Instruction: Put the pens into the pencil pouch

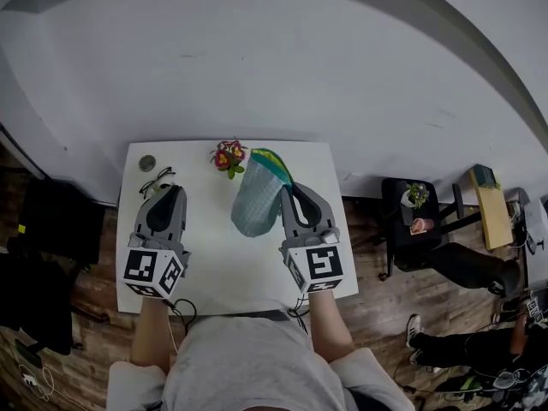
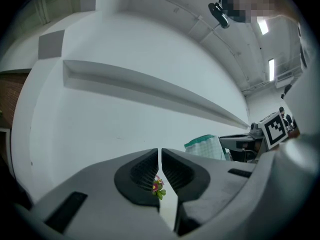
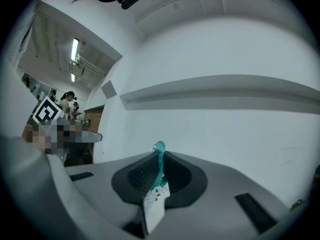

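So, the right gripper point(image 1: 288, 192) is clamped on the teal top edge of the pencil pouch point(image 1: 255, 199), right by the little white tag. The pouch hangs from that pinch over the middle of the white table point(image 1: 223, 268), just in front of the small flower pot point(image 1: 229, 157).

The left gripper point(image 1: 163, 188) is squeezed nearly together with only a sliver of a gap and nothing in it. It sits well off to the left of the pouch.

Just ahead of its tip are some thin dark bits point(image 1: 159, 178). They could be the pens, but they're too small for me to tell. There's also a small round thing point(image 1: 147, 162) near the far left corner.

My read is that this is the "get the pouch ready" step. I'd keep the right pinch firm on that edge so the mouth faces the left side and doesn't flop shut. One pinched edge won't hold it open much, so I'd rest the bottom on the table for support. Then I'd spread the left jaws before reaching, grab one pen near its middle and feed it in tip first. Pulling on the fabric could slip the grip.
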